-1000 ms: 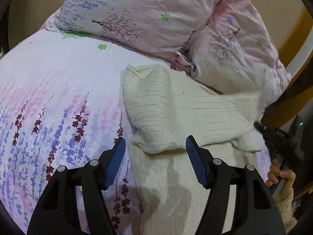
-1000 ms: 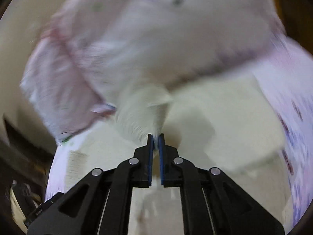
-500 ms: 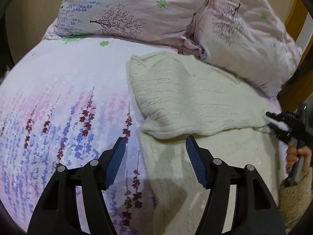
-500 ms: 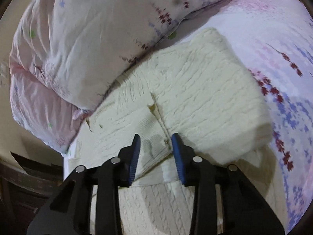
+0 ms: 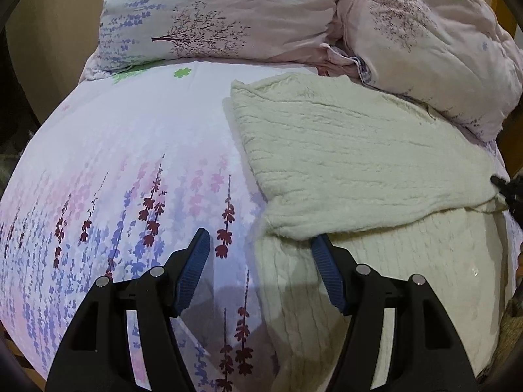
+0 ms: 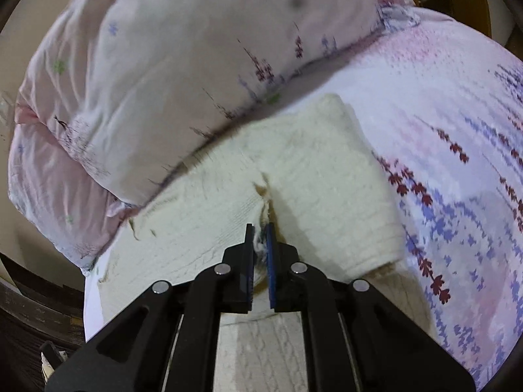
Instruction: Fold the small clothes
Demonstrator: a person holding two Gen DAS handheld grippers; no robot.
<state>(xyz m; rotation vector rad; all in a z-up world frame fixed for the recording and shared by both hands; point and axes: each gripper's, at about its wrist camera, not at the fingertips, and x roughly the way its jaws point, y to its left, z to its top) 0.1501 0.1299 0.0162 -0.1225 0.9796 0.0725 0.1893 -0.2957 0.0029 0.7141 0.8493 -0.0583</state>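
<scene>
- A second ago the right gripper [image 6: 260, 240] was carrying a piece of the cream sweater [image 5: 353, 160] through the air, its view smeared by motion. Half a second ago its jaws stood parted over the laid-down fold. Now they have come together again on the knit.
- The sweater lies on the bed [image 5: 130, 163], along its right side, its far edge touching the pillows [image 5: 228, 13]. An upper layer is folded across the lower body of the garment, and since a second ago that layer has flattened from a loose, raised flap into a neat slab.
- My reading: one fold is laid and the right gripper is re-gripping for an adjustment or the next fold. The job is partway through, not finished.
- Right jaws: nearly pressed together, pinching a small ridge of cream knit at the near edge of the upper layer, where a seam or slit runs away from the tips.
- Left gripper [image 5: 261, 251]: jaws spread wide, holding nothing, as in both earlier views. The right pad sits just beside the near corner of the folded layer; whether it touches the cloth I cannot tell. The left pad is over the bare floral sheet.
- The right gripper's tip shows at the right edge of the left view, at the sweater's border.
</scene>
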